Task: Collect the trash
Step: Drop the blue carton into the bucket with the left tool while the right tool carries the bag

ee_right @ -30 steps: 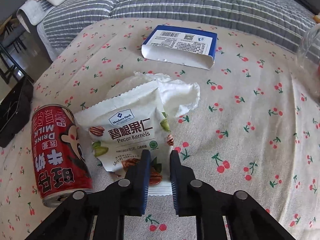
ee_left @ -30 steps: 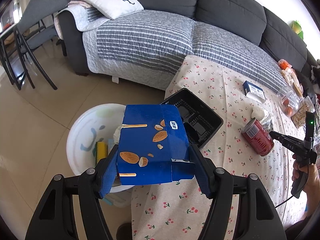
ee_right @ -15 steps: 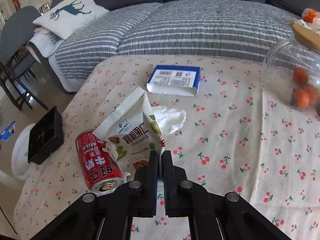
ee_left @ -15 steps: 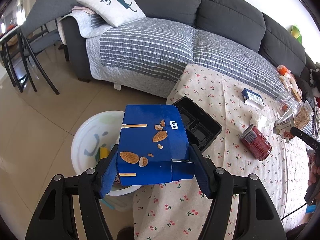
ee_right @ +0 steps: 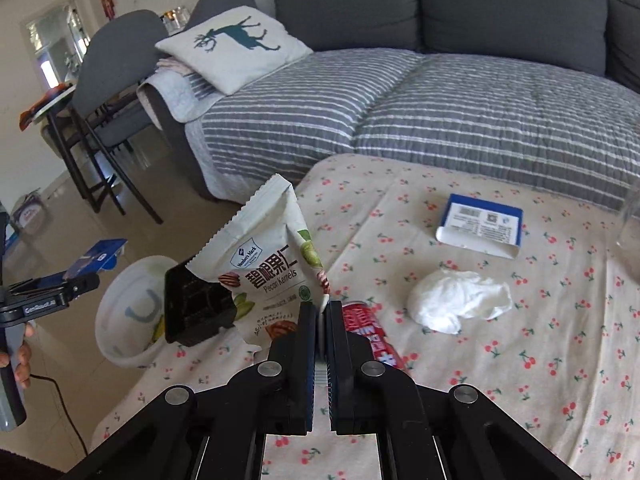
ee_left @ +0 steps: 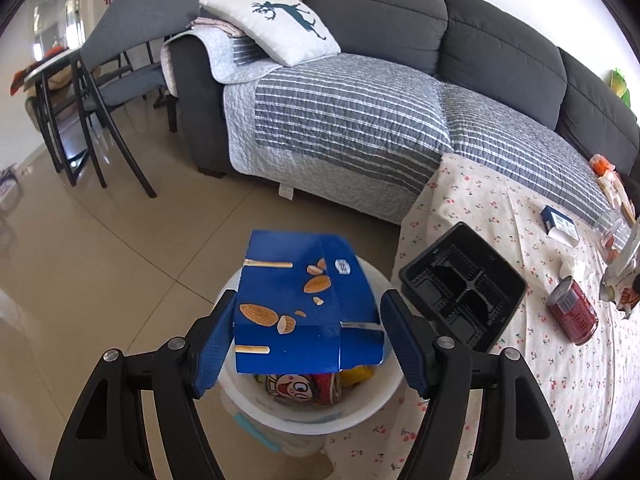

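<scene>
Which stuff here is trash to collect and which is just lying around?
Trash job: blue box in left tongs, pecan bag in right tongs, bin, red can, tissue.
Lying about: deer pillow, chairs.

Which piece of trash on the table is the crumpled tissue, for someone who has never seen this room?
Start at the cherry-print tablecloth in front of the grey sofa. In the right wrist view, the crumpled tissue lies just nearer than the flat blue-and-white box and right of the red can. It is the only plain white, soft, shapeless lump there, with no print.
</scene>
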Demonstrator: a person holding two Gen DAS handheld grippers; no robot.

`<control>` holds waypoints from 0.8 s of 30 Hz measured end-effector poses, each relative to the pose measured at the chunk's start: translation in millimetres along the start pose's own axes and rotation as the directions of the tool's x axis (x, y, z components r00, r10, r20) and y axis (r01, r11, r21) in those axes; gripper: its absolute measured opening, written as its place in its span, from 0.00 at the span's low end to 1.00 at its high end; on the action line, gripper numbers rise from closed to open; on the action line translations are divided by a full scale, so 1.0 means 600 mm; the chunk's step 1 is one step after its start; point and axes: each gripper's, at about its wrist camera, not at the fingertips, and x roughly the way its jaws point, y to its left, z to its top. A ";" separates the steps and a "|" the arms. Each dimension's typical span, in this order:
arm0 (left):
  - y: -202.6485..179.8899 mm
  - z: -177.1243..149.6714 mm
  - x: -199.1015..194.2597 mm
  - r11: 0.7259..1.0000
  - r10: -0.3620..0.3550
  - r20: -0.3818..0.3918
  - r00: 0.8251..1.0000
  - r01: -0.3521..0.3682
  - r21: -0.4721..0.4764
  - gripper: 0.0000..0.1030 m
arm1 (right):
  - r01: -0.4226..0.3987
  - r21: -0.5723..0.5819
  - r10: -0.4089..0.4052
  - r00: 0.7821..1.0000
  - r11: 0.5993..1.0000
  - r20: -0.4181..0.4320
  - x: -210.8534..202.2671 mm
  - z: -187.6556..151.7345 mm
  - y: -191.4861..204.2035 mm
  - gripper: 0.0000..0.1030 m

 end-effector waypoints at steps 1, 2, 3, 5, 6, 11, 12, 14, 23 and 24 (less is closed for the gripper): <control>0.008 -0.001 0.007 1.000 0.009 -0.016 1.000 -0.009 -0.011 0.78 | -0.006 -0.007 0.006 1.000 1.000 -0.003 0.005 -0.001 0.008 0.03; 0.015 -0.004 0.010 1.000 0.019 -0.028 0.999 -0.019 -0.021 0.82 | -0.010 -0.016 0.010 1.000 1.000 -0.006 0.010 -0.001 0.016 0.03; 0.020 -0.007 0.013 0.999 0.033 -0.036 0.999 -0.034 -0.023 0.87 | -0.013 -0.025 0.012 1.000 1.000 -0.011 0.015 -0.002 0.024 0.03; 0.025 -0.013 0.012 0.998 0.062 -0.040 0.997 -0.062 0.005 0.88 | -0.017 -0.039 0.016 1.000 0.999 -0.020 0.025 -0.004 0.040 0.03; 0.027 -0.017 0.010 0.997 0.077 -0.036 0.996 -0.076 0.025 0.88 | -0.018 -0.044 0.017 1.000 0.999 -0.024 0.028 -0.007 0.046 0.03; 0.052 -0.036 -0.002 0.990 0.122 -0.039 0.992 -0.119 0.081 0.90 | -0.024 -0.090 0.019 0.998 0.996 -0.054 0.050 -0.007 0.086 0.03; 0.058 -0.041 -0.003 0.989 0.127 -0.040 0.991 -0.123 0.085 0.90 | -0.024 -0.105 0.019 0.998 0.994 -0.057 0.054 -0.006 0.098 0.03; 0.073 -0.049 -0.007 0.988 0.131 -0.046 0.990 -0.127 0.086 0.91 | -0.034 -0.127 0.027 0.998 0.991 -0.060 0.061 -0.004 0.122 0.03; 0.146 -0.073 -0.020 0.993 0.115 -0.091 0.989 -0.115 0.010 0.91 | -0.092 -0.212 0.069 0.991 0.973 -0.112 0.141 -0.002 0.252 0.03; 0.152 -0.075 -0.020 0.993 0.115 -0.094 0.989 -0.115 0.001 0.91 | -0.096 -0.215 0.072 0.990 0.972 -0.117 0.152 -0.002 0.265 0.03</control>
